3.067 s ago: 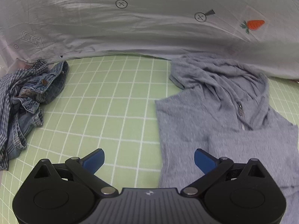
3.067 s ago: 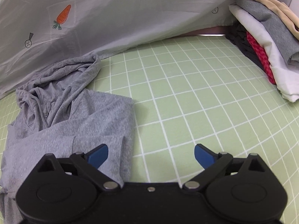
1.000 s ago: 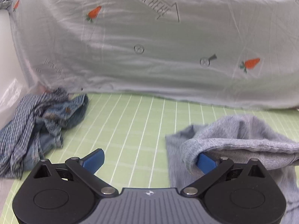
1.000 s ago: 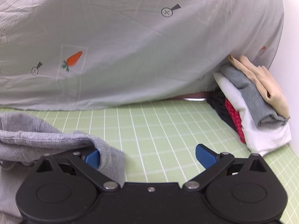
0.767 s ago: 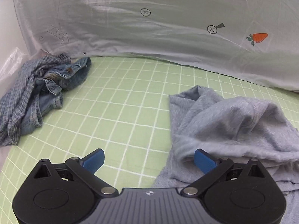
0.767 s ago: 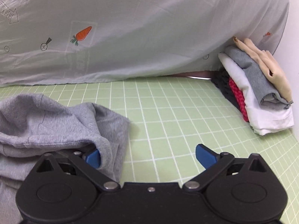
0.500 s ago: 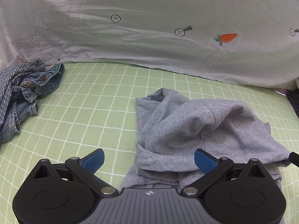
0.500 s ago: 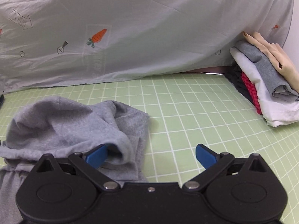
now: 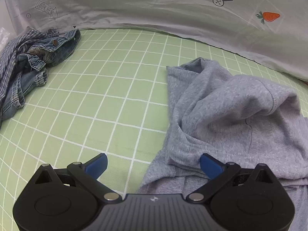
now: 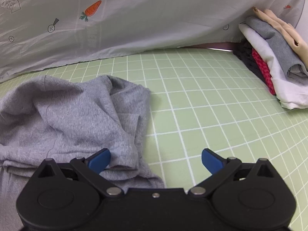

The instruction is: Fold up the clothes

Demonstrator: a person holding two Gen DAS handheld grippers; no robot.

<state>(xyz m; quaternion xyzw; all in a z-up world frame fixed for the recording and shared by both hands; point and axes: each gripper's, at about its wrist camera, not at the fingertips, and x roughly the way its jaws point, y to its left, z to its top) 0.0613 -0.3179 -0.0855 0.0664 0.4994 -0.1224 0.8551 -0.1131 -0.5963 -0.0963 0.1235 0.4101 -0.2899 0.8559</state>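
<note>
A green gridded mat (image 9: 107, 96) runs under a pale printed sheet (image 9: 154, 9). Both tools gape wide, gripping nothing: the left gripper (image 9: 153, 164) at lower centre, its right fingertip against the grey hoodie (image 9: 231, 115); the right gripper (image 10: 156, 158) likewise. The hoodie's lower part is cut off. It lay flat earlier and is now bunched and doubled over.

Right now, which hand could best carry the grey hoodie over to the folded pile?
Probably the right. The folded pile shows only in the right wrist view, on that side. Both the right tool and left tool are open beside the grey hoodie.
</note>
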